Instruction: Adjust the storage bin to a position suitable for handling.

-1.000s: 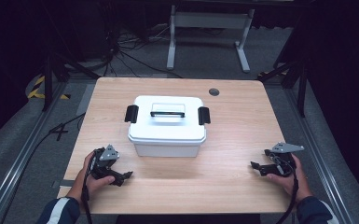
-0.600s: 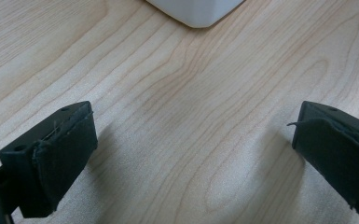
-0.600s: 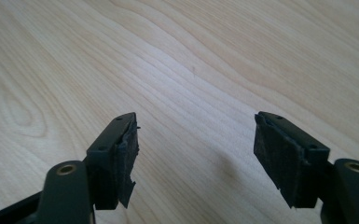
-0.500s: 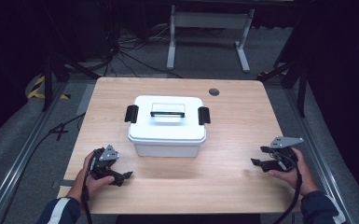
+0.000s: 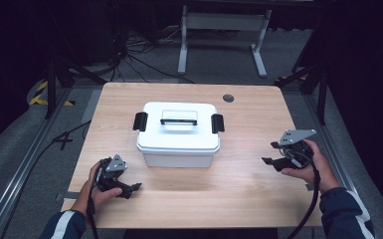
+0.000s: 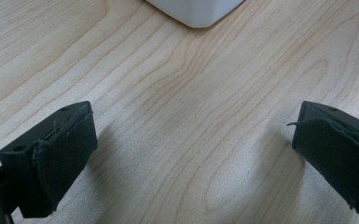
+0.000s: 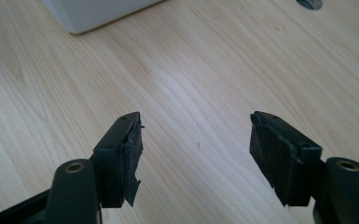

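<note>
Left gripper (image 5: 129, 188): rested on the worktop (image 5: 239, 199), fingers spread, nothing between them. Right gripper (image 5: 271, 155): held raised, fingers just narrowed yet apart, nothing between, seemingly readying an approach. Box (image 5: 178, 134): lidded, latched, mid-worktop between both.

A lab or recording studio, I'd say: black curtains all round, cables (image 5: 129, 55) strewn over grey carpet, a metal stand (image 5: 222, 30), hazard tape (image 5: 42, 94), one bare wooden table (image 5: 258, 129).
</note>
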Motion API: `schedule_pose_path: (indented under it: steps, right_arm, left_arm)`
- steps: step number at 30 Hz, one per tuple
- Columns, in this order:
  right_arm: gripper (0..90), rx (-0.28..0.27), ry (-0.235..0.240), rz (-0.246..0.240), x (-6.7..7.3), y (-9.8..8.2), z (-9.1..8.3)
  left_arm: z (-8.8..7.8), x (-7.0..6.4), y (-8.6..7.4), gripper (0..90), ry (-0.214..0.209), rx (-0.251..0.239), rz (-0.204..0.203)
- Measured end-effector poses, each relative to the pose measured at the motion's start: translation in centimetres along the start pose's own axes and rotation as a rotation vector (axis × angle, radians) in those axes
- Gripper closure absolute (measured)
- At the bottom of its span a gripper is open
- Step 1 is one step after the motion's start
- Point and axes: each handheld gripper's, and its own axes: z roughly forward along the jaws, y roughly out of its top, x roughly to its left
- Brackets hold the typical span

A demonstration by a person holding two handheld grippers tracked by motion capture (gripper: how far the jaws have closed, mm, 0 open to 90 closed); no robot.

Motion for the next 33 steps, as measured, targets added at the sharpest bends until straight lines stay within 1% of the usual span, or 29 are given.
schedule_pose_path:
  steps: [1, 2, 3, 4, 5, 9, 11, 14, 17, 18, 19, 20, 21, 22, 23, 24, 27, 29, 30, 32, 33]
  right_arm:
    - [35.1, -0.004, -0.001, -0.014, 0.0, 0.4, -0.1]
    - [35.1, -0.004, -0.001, -0.014, 0.0, 0.4, -0.1]
    - [35.2, -0.004, -0.001, -0.014, 0.0, 0.8, -0.2]
    - [35.4, -0.008, 0.000, -0.024, 0.0, 1.2, -0.4]
    - [35.4, -0.010, 0.001, -0.042, 0.1, 1.9, -0.6]
    - [35.6, -0.012, 0.013, -0.068, 0.2, 3.7, -1.0]
    - [35.9, -0.013, 0.014, -0.093, 0.2, 4.5, -1.1]
    - [37.1, -0.016, 0.031, -0.144, 0.4, 6.3, -1.3]
    - [37.4, -0.006, 0.045, -0.167, 0.4, 7.6, -1.1]
    - [37.4, -0.006, 0.045, -0.167, 0.4, 7.6, -1.1]
    - [37.6, 0.004, 0.039, -0.180, 0.5, 8.0, -1.0]
    - [37.7, 0.013, 0.041, -0.194, 0.5, 8.8, -0.9]
    - [37.7, 0.013, 0.041, -0.194, 0.5, 8.8, -0.9]
    - [37.7, 0.021, 0.040, -0.206, 0.6, 9.3, -0.8]
    - [37.7, 0.021, 0.040, -0.206, 0.6, 9.3, -0.8]
    - [37.7, 0.021, 0.044, -0.211, 0.7, 9.6, -0.8]
    - [37.7, 0.025, 0.037, -0.235, 0.9, 10.6, -0.9]
    - [37.7, 0.025, 0.050, -0.256, 1.0, 11.1, -0.9]
    - [37.7, 0.028, 0.060, -0.252, 0.9, 11.4, -0.8]
    - [37.7, 0.032, 0.056, -0.253, 0.8, 11.7, -0.7]
    - [37.7, 0.037, 0.048, -0.263, 0.9, 12.0, -0.6]
  left_arm:
    - [0.0, 0.0, 0.0, 0.3, -0.001, 0.001, 0.004]
    - [0.0, 0.0, 0.0, 0.3, -0.001, 0.001, 0.004]
    - [0.0, 0.0, 0.0, 0.3, 0.000, -0.001, -0.002]
    - [0.0, 0.0, 0.0, 0.3, 0.000, 0.001, 0.005]
    - [0.0, 0.0, 0.0, 0.3, 0.000, -0.001, -0.001]
    - [0.0, 0.0, 0.0, 0.3, -0.001, 0.001, 0.004]
    - [0.0, 0.0, 0.0, 0.3, -0.001, 0.001, 0.004]
    - [0.0, 0.0, 0.0, 0.3, -0.001, 0.001, 0.004]
    - [0.0, 0.0, 0.0, 0.3, -0.001, 0.001, 0.004]
    - [0.0, 0.0, 0.0, 0.3, -0.001, 0.001, 0.003]
    - [0.0, 0.0, 0.0, 0.3, -0.001, 0.001, 0.004]
    - [0.0, 0.0, 0.0, 0.3, -0.001, 0.001, 0.004]
    - [0.0, 0.0, 0.0, 0.3, -0.001, 0.001, 0.004]
    - [0.0, 0.0, 0.0, 0.3, -0.001, 0.001, 0.003]
    - [0.0, 0.0, 0.0, 0.3, -0.001, 0.001, 0.004]
    - [0.0, 0.0, 0.0, 0.3, 0.000, 0.000, 0.004]
    - [0.0, 0.0, 0.0, 0.3, -0.001, 0.001, 0.004]
    - [0.0, 0.0, 0.0, 0.3, -0.002, 0.001, 0.004]
    - [0.0, 0.0, 0.0, 0.3, -0.001, 0.000, 0.004]
    - [0.0, 0.0, 0.0, 0.3, -0.002, 0.001, 0.005]
    - [0.0, 0.0, 0.0, 0.3, -0.002, 0.001, 0.005]
